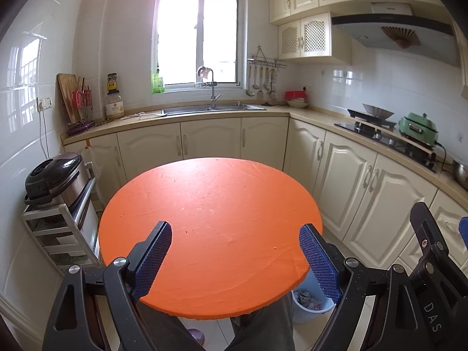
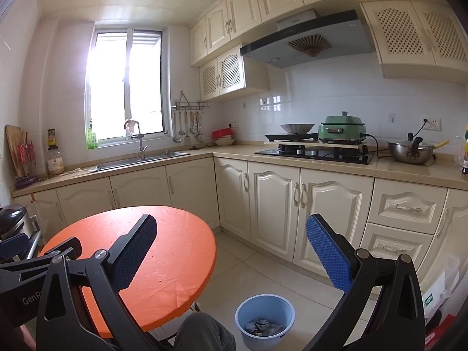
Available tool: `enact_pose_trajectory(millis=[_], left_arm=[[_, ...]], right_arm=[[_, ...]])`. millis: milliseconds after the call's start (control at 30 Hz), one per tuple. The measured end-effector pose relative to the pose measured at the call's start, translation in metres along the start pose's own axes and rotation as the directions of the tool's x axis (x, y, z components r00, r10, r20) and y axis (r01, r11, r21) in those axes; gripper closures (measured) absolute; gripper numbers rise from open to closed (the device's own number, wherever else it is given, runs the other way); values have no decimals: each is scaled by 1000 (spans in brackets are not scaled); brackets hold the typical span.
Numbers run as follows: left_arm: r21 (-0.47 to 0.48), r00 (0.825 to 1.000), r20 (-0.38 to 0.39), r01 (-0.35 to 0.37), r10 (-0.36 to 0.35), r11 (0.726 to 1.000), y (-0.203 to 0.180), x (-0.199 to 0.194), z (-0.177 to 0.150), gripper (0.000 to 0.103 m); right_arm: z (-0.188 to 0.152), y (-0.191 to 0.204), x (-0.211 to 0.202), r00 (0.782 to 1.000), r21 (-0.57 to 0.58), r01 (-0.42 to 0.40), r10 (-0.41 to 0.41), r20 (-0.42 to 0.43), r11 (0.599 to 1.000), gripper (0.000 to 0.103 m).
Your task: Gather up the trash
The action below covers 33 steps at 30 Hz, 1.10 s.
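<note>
**Two spread tongs above one round table, trash in one bucket**

The kitchen has one L-shaped counter (image 2: 321, 158) running under one window (image 1: 199, 32) and along the right wall. On it sit one double sink (image 1: 213, 108) with one tap, one stove (image 2: 316, 153), one green cooker (image 2: 342, 130) and one steel pot (image 2: 409, 150). One range hood (image 2: 304, 41) hangs above the stove. One rice cooker (image 1: 55, 178) rests on one metal rack at the left wall.

One round orange table (image 1: 210, 204) stands in the middle of the floor, its top showing only a few tiny specks.

One light blue bucket (image 2: 280, 304) stands on the tiled floor just beside the table's near right edge. The crumpled trash (image 2: 263, 326), several wads of paper and wrappers too tangled to count, lies in the bottom of it.

Two tongs are in view. The left gripper (image 1: 235, 242) hangs over the near part of the table with its two blue-padded fingers spread wide and nothing between them. The right gripper (image 2: 231, 234) hangs to the right of the table, above the floor and bucket, its two fingers likewise spread wide and holding nothing.
</note>
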<state>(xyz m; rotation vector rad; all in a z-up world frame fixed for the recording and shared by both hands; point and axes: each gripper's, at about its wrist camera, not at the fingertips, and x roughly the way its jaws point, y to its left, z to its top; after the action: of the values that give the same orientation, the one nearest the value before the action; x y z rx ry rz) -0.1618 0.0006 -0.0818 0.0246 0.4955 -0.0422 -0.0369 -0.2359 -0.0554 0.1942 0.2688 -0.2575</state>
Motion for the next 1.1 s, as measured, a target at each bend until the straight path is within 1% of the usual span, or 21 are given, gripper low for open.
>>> enact_pose_trajectory(millis=[267,1100], left_arm=[[-5,1000,-13,4,-4,1000,0,1,-1,17],[2,999,-32,16,-16,1000,7,6,2,17]], right_arm=[[0,3,0,1000,1,3,-3,-19,1000,0],[3,10,3,999,-13,30,-30,-35,999,0]])
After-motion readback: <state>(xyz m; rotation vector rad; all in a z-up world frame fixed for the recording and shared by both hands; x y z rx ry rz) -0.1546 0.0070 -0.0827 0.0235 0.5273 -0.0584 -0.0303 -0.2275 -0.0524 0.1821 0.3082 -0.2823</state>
